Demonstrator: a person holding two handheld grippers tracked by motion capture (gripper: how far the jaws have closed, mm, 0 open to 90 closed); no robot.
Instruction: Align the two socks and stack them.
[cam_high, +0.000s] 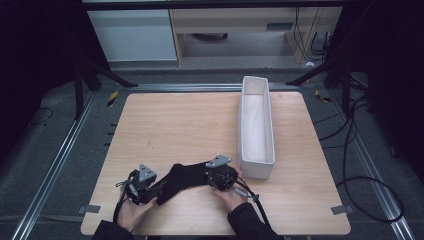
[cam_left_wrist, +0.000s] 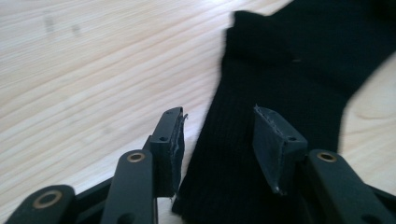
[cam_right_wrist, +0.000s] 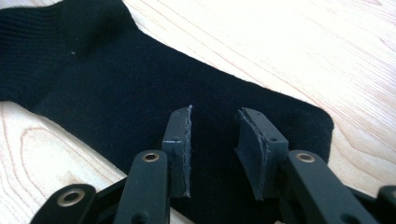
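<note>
The worktop was a square slab of pale wood with a fine grain, standing on a dark floor between metal rails. A black sock lay flat on it near the front edge, stretched between the left hand-held gripper and the right hand-held gripper, its ribbed cuff end toward the left one. Just beyond the right hand-held gripper, on its far side from the sock, a long, narrow white fabric bin stood on the wood, running away toward the back edge. Ahead of both hand-held grippers the wood was bare, marked by a few faint dark flecks.
</note>
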